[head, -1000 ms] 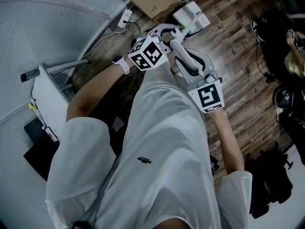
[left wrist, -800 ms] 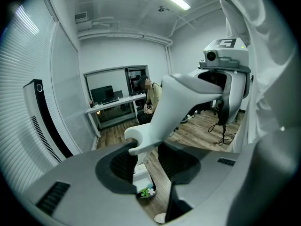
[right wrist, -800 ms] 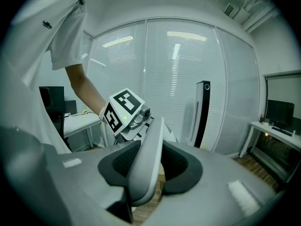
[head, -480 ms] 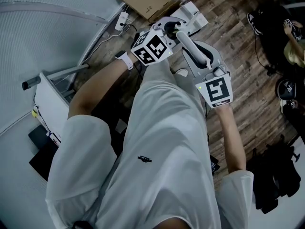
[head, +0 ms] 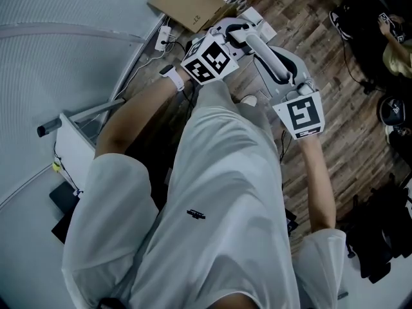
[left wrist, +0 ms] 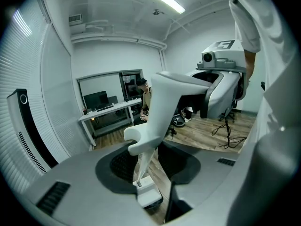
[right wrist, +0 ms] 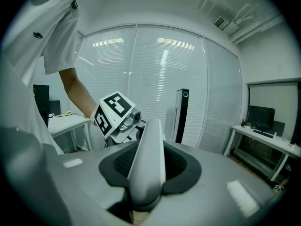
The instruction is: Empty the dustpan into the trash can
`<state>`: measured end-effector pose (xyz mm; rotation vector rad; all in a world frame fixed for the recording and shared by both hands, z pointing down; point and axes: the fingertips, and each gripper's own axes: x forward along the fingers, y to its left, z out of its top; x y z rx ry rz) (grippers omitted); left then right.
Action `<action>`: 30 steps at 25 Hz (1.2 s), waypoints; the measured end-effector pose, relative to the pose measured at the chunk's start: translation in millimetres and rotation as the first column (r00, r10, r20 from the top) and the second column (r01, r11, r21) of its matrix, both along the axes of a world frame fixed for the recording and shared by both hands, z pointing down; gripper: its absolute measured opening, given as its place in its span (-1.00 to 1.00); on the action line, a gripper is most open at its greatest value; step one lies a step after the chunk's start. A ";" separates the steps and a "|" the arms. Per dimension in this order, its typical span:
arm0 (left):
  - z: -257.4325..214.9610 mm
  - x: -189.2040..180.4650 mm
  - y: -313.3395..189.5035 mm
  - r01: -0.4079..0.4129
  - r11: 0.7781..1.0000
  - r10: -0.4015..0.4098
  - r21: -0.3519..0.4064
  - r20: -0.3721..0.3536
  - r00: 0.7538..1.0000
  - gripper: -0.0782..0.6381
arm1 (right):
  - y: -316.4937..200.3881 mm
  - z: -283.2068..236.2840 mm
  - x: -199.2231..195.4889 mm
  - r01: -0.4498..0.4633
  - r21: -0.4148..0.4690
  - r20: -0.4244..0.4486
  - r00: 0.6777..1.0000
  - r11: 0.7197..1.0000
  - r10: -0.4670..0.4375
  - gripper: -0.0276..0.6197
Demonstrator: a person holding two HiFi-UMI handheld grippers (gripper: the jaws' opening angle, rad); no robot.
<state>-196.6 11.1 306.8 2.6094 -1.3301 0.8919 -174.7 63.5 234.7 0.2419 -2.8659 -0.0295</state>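
Observation:
A long white dustpan handle (head: 265,58) runs between my two grippers over the wood floor. My left gripper (head: 233,34) is shut on the handle's far end, which shows as an angled white piece (left wrist: 162,112) between its dark pads. My right gripper (head: 278,69) is shut on the near part of the handle (right wrist: 148,159), which lies lengthwise between its pads. The pan itself is hidden behind the grippers. A small white boxy thing (left wrist: 149,194) sits on the floor just below the left jaws, also visible in the head view (head: 257,17). I cannot tell whether it is the trash can.
A cardboard sheet (head: 180,5) and a power strip (head: 164,34) lie on the floor ahead. A white frame (head: 74,153) stands at the left, with dark bags (head: 380,250) and a seated person (head: 396,50) at the right. A desk with monitors (left wrist: 106,109) is across the room.
Both grippers, with the handle held between them, have shifted up and to the right in the head view. The cardboard sheet has slid toward the top edge.

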 end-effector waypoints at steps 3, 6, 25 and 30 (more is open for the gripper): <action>-1.8 -0.6 -9.3 -0.002 1.000 0.002 0.001 -0.007 1.000 -0.40 | -11.7 -1.5 -0.5 -0.028 -0.005 -0.007 1.000 1.000 0.028 -0.55; -5.4 1.6 -21.5 -0.016 1.000 0.016 0.003 -0.010 1.000 -0.40 | -25.9 -5.8 1.4 -0.064 -0.019 0.004 0.998 0.998 0.064 -0.55; -25.3 -26.5 -110.4 -0.120 0.993 0.120 0.000 -0.051 0.991 -0.40 | -126.7 -28.7 -31.5 -0.187 0.000 -0.009 0.982 0.982 0.187 -0.55; -38.3 -22.7 -123.0 -0.166 0.986 0.166 0.012 -0.052 0.985 -0.41 | -140.8 -41.1 -28.6 -0.217 0.016 -0.012 0.976 0.976 0.217 -0.55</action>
